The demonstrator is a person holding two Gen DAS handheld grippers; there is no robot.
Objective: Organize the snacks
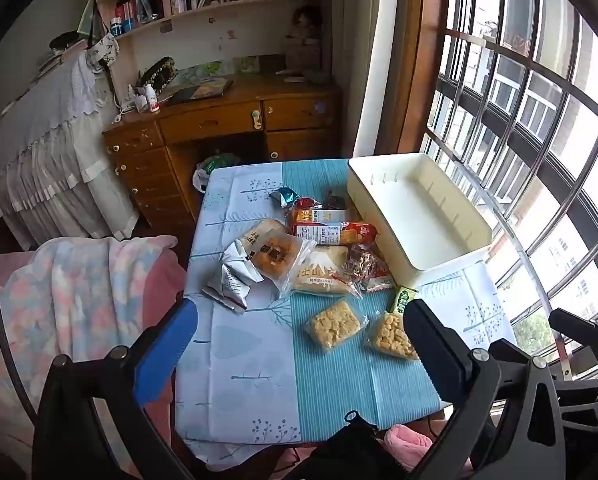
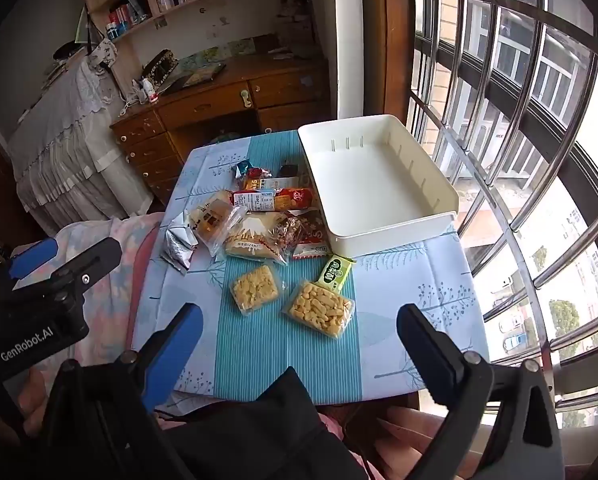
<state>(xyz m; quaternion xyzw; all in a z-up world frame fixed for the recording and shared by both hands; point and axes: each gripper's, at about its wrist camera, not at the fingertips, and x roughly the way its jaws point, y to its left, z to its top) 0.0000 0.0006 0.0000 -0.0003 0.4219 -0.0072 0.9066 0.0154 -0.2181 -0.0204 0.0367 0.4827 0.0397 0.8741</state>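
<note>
Both grippers, left and right, spread wide, empty, held above table; snacks piled beside empty bin, awaiting sorting.

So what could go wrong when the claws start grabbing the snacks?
The snacks lie in an overlapping pile, so lifting one might drag its neighbours.
The silver packet sits near the table's left edge and could get knocked off.
The puffed-snack bags look crushable if a claw squeezes hard.
</note>
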